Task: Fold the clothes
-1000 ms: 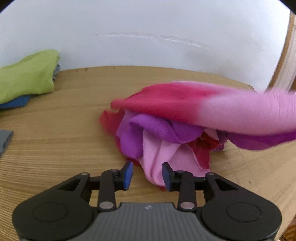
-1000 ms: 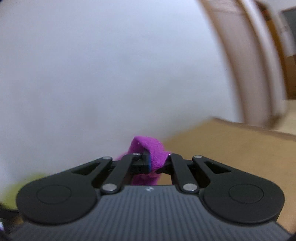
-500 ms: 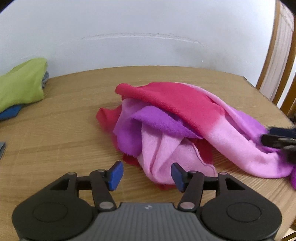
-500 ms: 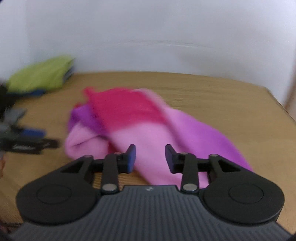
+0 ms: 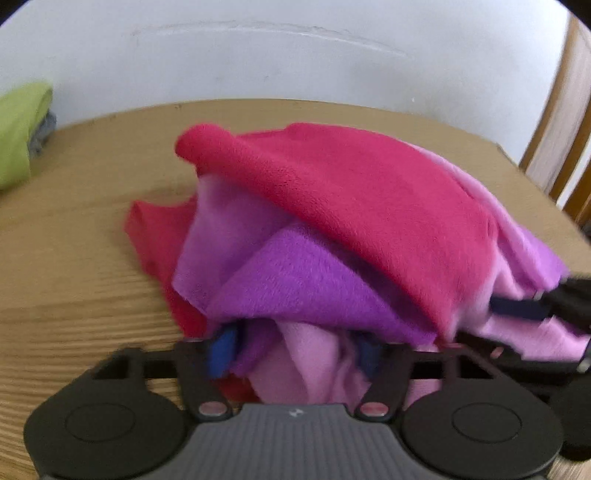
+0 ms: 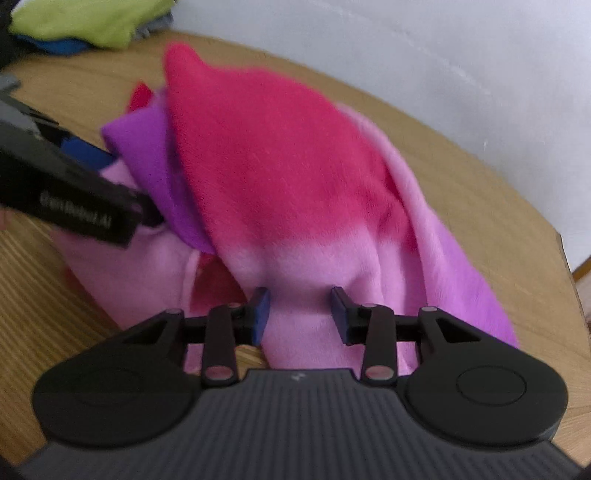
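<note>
Left wrist view: left gripper (image 5: 295, 349) fingers spread, pushed into crumpled pink, crimson and purple fleece garment (image 5: 354, 221) heaped mid wooden tabletop (image 5: 74, 258). Right gripper (image 6: 300, 314) fingers released, straddling garment's near pink fold.

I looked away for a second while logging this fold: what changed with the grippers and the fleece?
The right gripper let go of the purple end it held aloft; the pink and purple fleece dropped back into a heap. Both grippers then closed in, and the left gripper now has its open fingers pushed into the near folds. The green pile and table stayed.
</note>
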A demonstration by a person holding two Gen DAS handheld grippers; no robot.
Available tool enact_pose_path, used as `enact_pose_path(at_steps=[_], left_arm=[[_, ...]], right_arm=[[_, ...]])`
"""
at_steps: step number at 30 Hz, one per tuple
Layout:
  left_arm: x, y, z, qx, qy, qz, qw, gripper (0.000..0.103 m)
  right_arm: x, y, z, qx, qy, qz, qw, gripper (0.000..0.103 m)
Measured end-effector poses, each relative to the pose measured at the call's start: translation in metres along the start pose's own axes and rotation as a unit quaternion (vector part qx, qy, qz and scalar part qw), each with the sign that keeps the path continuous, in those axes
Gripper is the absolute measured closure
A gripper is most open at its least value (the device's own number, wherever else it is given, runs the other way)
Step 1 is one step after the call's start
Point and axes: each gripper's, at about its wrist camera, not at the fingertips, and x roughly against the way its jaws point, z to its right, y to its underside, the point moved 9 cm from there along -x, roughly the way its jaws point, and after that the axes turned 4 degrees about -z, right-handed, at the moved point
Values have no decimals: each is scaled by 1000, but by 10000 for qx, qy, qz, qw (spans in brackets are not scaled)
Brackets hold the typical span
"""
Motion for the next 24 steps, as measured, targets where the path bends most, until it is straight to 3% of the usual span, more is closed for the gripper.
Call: enact_pose_path(at_steps=[1,2,3,5,9,11,13,16,18,20,21,24], left_arm=[[2,-2,3,-2,27,24,10000,75],[5,-4,4,18,18,62,10000,79],[10,-5,2,50,-16,117,9999,82],[25,-7,-7,139,-169,271,9994,84],[80,-5,-49,623,-562,681,9941,84],[113,0,-70,783,-761,877,9901,84],[149,10,-91,875,-1054,1067,9848,84],[197,32,-115,1045,-1360,1251,9772,84],[218,50,-129,1103,-1607,1266,9726,83],[229,64,-142,1157,-1796,1226,9692,83],[231,73,-148,1235,-1858,1164,9678,83],[233,94,-163,1543,-1776,1008,9667,82]], right_arm=[[-5,0,4,-88,-20,-48,9999,67],[-6,-1,9,-293,-109,-40,9995,71],[-6,-2,14,-497,-197,-32,9986,94],[1,-8,23,-925,-452,71,9947,98],[57,-28,26,-1343,-1263,820,9794,98],[97,-43,29,-1652,-1834,1318,9601,98],[140,-54,39,-2009,-2364,1831,9329,98],[196,-64,75,-2607,-2790,2539,8887,98],[216,-59,112,-3040,-2704,2828,8686,98],[219,-44,152,-3418,-2203,2908,8660,98],[210,-32,170,-3619,-1820,2784,8708,98],[157,18,221,-4205,-405,1836,8876,96]])
